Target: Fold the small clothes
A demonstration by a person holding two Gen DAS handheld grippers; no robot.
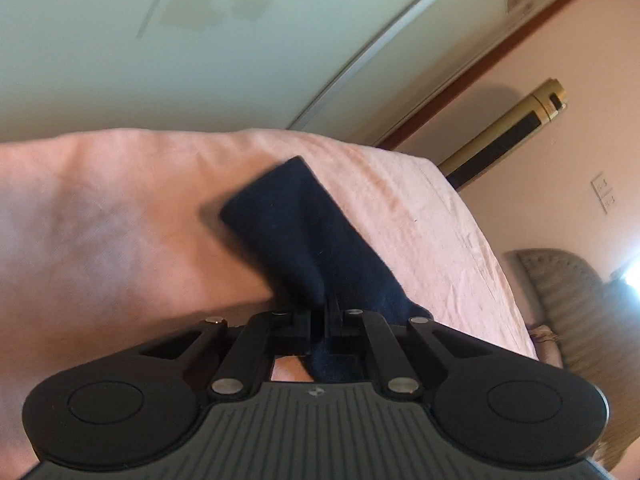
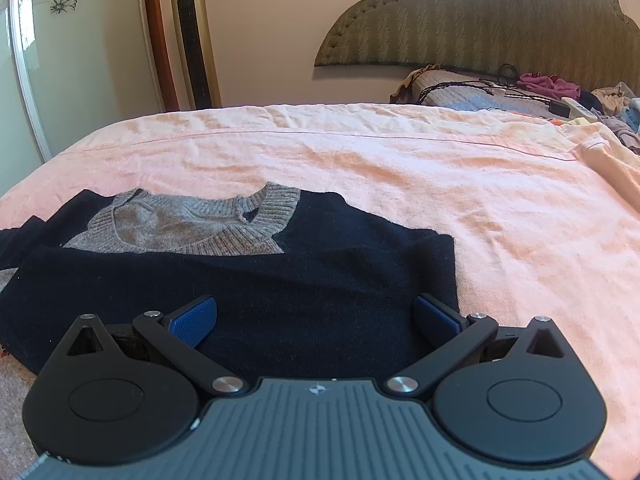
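a pink-sheeted bed [image 2: 400, 168] carries my work. my left tongs [image 1: 325, 312] are clenched on a navy sleeve [image 1: 288, 216], lifted mid-fold; next i judge it goes across the body. my right tongs [image 2: 316, 320] gape released over the navy sweater [image 2: 256, 280], grey-collared, lying flat.

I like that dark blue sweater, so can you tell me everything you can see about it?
The sweater is small, navy and knitted, with a grey ribbed collar. It lies flat and partly folded on the pink bedsheet. The left claw is shut on a navy part of it, lifting it off the sheet. The right claw is open just over its near edge.
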